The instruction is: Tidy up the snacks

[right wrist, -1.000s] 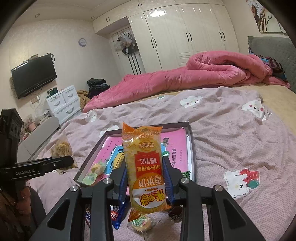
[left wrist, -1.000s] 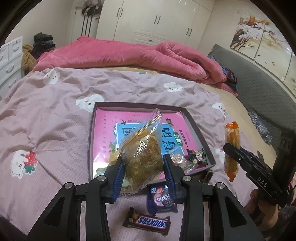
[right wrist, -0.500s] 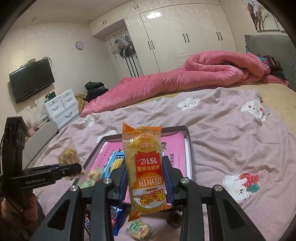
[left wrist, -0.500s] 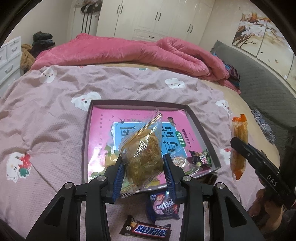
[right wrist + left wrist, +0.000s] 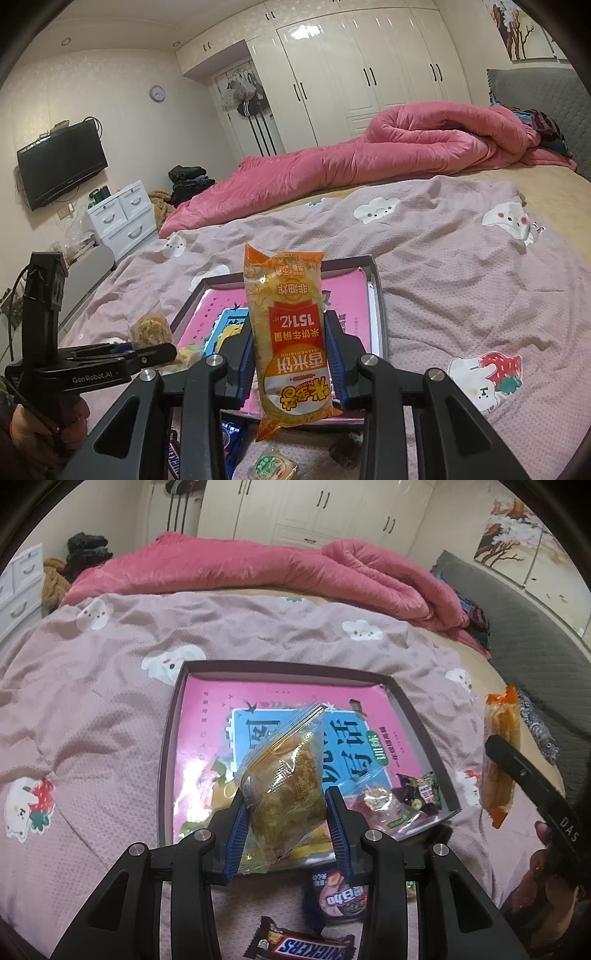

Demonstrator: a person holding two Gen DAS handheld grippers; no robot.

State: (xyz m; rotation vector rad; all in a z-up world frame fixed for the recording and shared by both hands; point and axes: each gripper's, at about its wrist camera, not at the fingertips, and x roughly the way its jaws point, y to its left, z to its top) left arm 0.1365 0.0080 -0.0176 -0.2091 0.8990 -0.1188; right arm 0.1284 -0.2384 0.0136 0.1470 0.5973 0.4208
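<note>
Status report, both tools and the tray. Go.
Left tool shut on clear bag of snacks, over tray. Right tool shut on orange rice cracker pack. Candy bar and blue packet on bed, outside tray.

Home bedroom, shown by furnishings throughout. Bed filled most of both views, covered with a mauve bedspread printed with cartoon clouds and rabbits. Pink quilt lay bunched across the far side, beside a grey padded headboard. White built-in wardrobe lined the far wall, with bags hung on hooks in the alcove next to it. Flat television mounted on the left wall above a white chest of drawers; round wall clock higher up. Pile of dark clothes heaped beside the drawers. Blossom-tree painting hung above the headboard.
</note>
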